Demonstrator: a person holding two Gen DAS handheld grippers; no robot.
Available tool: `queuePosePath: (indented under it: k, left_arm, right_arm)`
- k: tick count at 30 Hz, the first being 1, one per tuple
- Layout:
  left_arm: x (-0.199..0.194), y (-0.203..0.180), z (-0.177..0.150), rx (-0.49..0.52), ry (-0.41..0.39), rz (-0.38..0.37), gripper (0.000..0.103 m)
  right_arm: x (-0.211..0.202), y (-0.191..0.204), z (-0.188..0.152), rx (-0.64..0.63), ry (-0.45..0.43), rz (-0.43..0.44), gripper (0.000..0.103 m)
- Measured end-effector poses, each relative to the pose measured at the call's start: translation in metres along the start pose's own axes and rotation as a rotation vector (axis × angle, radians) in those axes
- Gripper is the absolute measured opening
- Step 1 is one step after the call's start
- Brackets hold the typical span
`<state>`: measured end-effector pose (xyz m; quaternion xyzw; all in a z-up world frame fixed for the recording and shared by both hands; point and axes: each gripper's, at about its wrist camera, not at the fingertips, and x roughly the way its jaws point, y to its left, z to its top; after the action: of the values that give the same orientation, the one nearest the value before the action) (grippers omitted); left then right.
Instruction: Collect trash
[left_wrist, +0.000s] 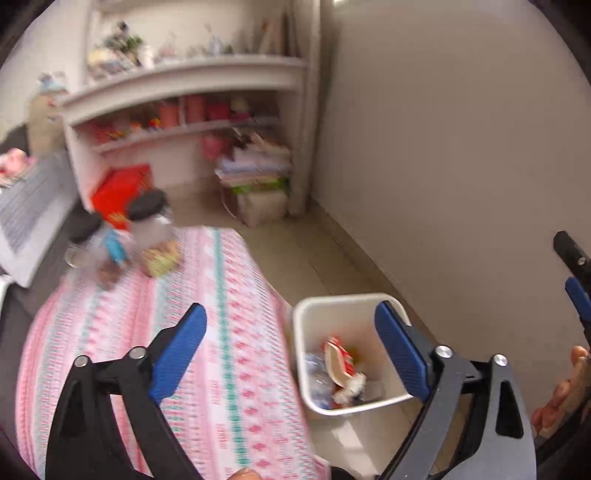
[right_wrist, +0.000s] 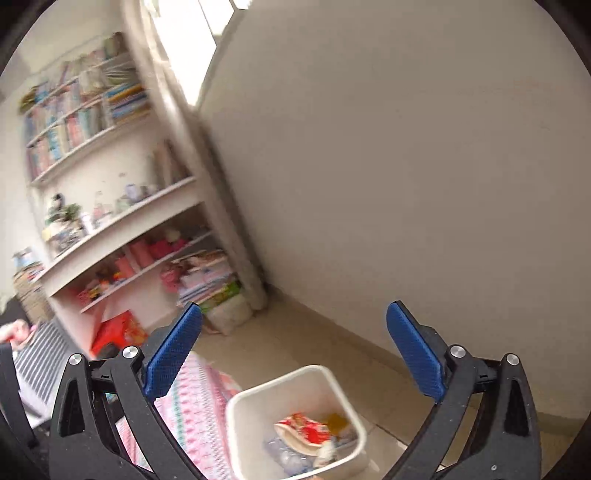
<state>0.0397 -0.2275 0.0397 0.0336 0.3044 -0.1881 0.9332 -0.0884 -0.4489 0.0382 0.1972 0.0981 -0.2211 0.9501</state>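
We hold 2 grippers, left gripper (left_wrist: 290, 349) and right gripper (right_wrist: 294, 349), jaws spread and empty, above a white bin (left_wrist: 306, 317) on the floor beside the table's edge. Its crumpled wrappers (left_wrist: 341, 360) look light and soft; pinch a fold.

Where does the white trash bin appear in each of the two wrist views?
Left wrist: the white trash bin is lower right of centre, beside the pink patterned cloth, on the floor.
Right wrist: the bin is at bottom centre, between the open fingers.
Shared landmark: the white shelf unit.
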Motion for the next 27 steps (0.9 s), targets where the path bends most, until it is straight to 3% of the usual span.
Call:
queuePosePath:
  k: [3,4,7,9,12,21,27]
  left_arm:
    - [-0.062,0.031,-0.013,-0.018,-0.186,0.066,0.096]
    - [-0.071,0.041,-0.017,-0.029,-0.196,0.083,0.096]
    - [-0.073,0.075,-0.029,-0.055,-0.075,0.144,0.096]
    - [-0.073,0.098,-0.040,-0.077,-0.054,0.209,0.096]
    - [-0.073,0.128,-0.058,-0.110,-0.013,0.235,0.096]
    - [-0.078,0.203,-0.087,-0.235,-0.029,0.329,0.096]
    - [-0.073,0.227,-0.087,-0.309,0.005,0.323,0.096]
  right_arm:
    - [-0.018,0.036,-0.013,-0.037,-0.008,0.102,0.096]
    - [-0.021,0.047,-0.018,-0.042,-0.003,0.131,0.096]
    - [-0.019,0.084,-0.035,-0.071,0.084,0.197,0.096]
    - [-0.020,0.101,-0.050,-0.109,0.157,0.210,0.096]
    - [-0.017,0.126,-0.074,-0.146,0.233,0.231,0.096]
    - [-0.004,0.201,-0.130,-0.272,0.301,0.248,0.096]
    - [0.010,0.222,-0.147,-0.285,0.356,0.254,0.096]
